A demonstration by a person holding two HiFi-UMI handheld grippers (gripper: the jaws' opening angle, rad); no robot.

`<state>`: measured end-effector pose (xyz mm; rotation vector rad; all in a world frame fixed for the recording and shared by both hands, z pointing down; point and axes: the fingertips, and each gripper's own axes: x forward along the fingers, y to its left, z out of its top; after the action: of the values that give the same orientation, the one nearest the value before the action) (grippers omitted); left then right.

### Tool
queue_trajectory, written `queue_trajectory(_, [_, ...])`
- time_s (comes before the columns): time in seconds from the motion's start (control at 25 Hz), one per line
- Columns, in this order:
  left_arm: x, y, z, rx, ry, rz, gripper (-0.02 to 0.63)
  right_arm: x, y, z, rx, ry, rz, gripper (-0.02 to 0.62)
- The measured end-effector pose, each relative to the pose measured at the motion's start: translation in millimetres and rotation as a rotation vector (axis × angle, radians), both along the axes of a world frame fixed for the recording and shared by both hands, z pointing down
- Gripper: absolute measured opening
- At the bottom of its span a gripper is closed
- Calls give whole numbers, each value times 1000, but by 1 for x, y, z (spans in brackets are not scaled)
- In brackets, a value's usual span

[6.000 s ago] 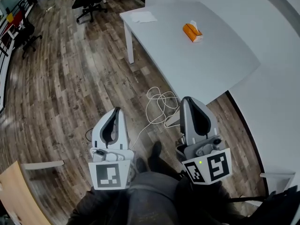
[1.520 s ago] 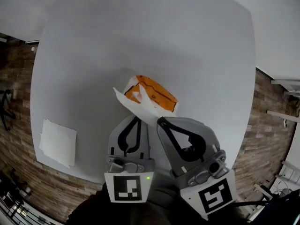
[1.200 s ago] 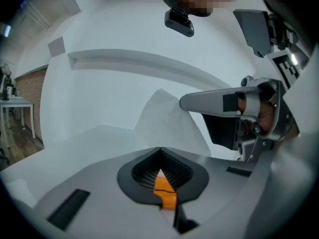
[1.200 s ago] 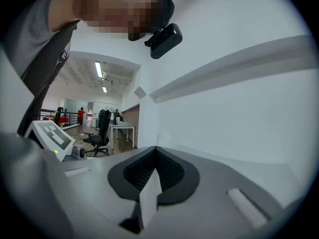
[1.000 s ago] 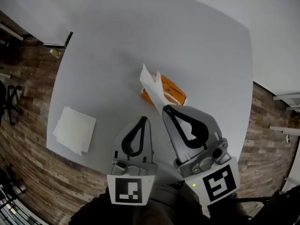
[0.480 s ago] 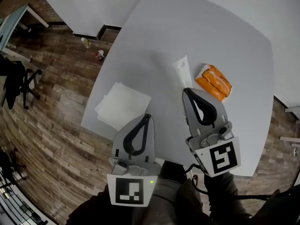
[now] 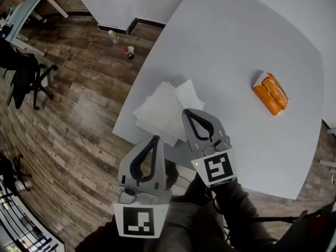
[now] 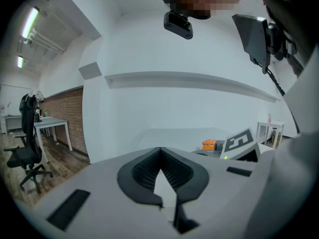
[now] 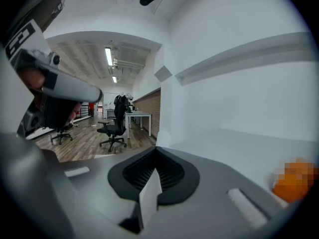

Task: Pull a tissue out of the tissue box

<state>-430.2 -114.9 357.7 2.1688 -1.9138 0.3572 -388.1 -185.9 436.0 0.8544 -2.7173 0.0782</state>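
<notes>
Thin white paper tissue (image 9: 149,195) prob. v. light, limp, tears easily, so best held by its edge. Right tongs (image 7: 185,112) pinch it; left tongs (image 7: 155,138) closed, empty.

The white tabletop (image 7: 236,46) carries an orange tissue box (image 7: 271,92) at 4 o'clock. At 8 o'clock, by the edge, lies a pile of white sheets (image 7: 157,112), with a tissue (image 7: 187,94) overlapping it.

Tissue box (image 7: 272,92) sat on the table (image 7: 236,46) way off right, well apart from the pile of tissues (image 7: 155,112) by the left edge. The right gripper (image 7: 187,111) was just beside that pile, its tissue (image 7: 186,94) lying on it. The left gripper (image 7: 156,137) hung past the table's edge, over the floor (image 7: 79,114).
</notes>
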Motion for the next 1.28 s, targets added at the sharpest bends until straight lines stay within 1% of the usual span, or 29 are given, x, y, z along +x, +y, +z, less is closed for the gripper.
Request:
queue_trajectory(0.08, [-10,4,6,-8,-4,-9,0,-16,7,22,-35,14,-13,3])
queue_trajectory(0.2, [-21,6,10,-13,7,-26,0,-35,15,43,-58,35,-45,7])
queue_trajectory(0.32, [-22,5,8,-10,20,-21,0,-46,26,55,-107,39,-91,58])
queue_trajectory(0.4, [-20,4,7,-10,26,-12,0,-46,33,58,-133,38,-107,90])
queue_trajectory(0.64, [-3,3,5,-2,30,13,0,-31,49,56,-175,5,-128,143])
queue_trajectory(0.72, [6,6,0,11,30,16,0,-21,53,47,-174,-25,-114,146])
queue_trajectory(0.84, [26,16,-13,47,18,27,0,6,59,24,-156,-88,-68,146])
queue_trajectory(0.96, [57,33,-28,81,17,39,0,46,76,-10,-127,-149,-23,144])
queue_trajectory(1.08, [97,54,-49,112,30,63,0,102,106,-53,-155,-234,39,143])
queue_trajectory(1.16, [127,69,-65,146,21,86,0,142,130,-86,-163,-293,76,140])
queue_trajectory(1.24, [156,82,-82,195,13,98,0,184,151,-118,-150,-348,124,123])
queue_trajectory(1.28, [171,88,-89,212,19,103,0,205,160,-133,-141,-373,154,101])
